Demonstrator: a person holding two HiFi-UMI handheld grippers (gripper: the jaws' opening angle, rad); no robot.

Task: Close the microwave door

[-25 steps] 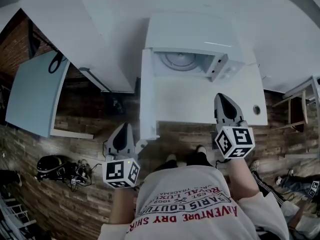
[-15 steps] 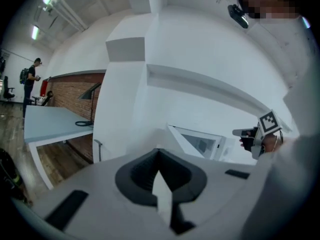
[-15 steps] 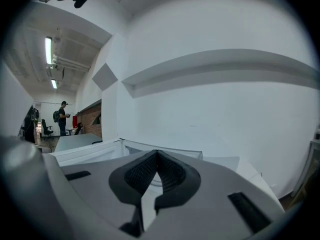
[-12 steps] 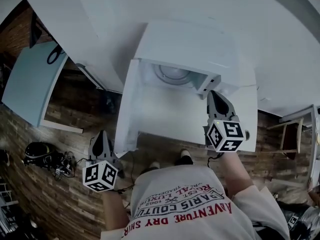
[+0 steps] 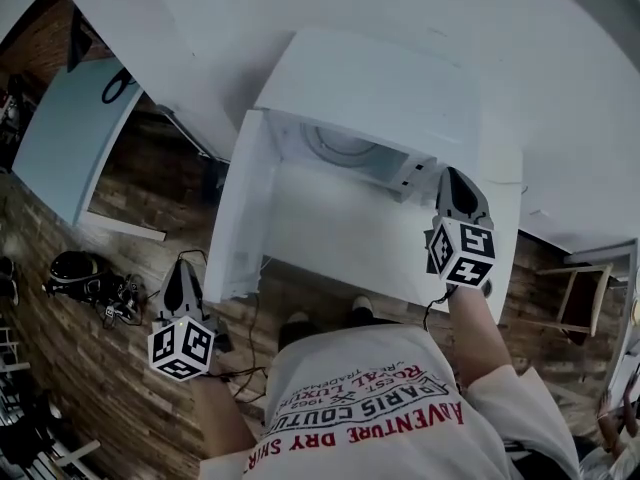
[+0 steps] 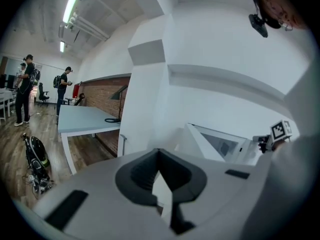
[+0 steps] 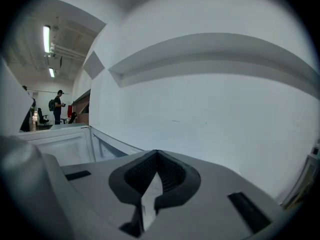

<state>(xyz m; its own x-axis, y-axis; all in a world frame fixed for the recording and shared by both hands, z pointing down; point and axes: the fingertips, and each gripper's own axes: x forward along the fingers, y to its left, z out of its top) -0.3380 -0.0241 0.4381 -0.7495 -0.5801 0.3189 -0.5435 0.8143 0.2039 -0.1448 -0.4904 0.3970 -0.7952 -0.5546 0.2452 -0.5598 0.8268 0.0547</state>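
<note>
The white microwave (image 5: 372, 76) stands at the back of a white table (image 5: 350, 233). Its door (image 5: 238, 203) is swung wide open to the left, and the turntable (image 5: 338, 146) shows inside. My right gripper (image 5: 452, 178) is shut on nothing, with its tip by the microwave's right front corner, next to the control panel. Lower left, my left gripper (image 5: 180, 268) is shut and empty above the floor, apart from the door's outer edge. In the left gripper view the open door (image 6: 202, 139) lies ahead of the jaws (image 6: 159, 153). The right gripper view faces a white wall.
A pale blue table (image 5: 65, 138) with a dark cable stands at far left. A dark bag (image 5: 80, 273) and cables lie on the wooden floor. A chair (image 5: 570, 288) is at the right. People (image 6: 25, 84) stand far off in the left gripper view.
My left gripper has dropped down and left, away from the door's lower edge. The right gripper has moved up to the microwave's right front corner. The door stays open.
</note>
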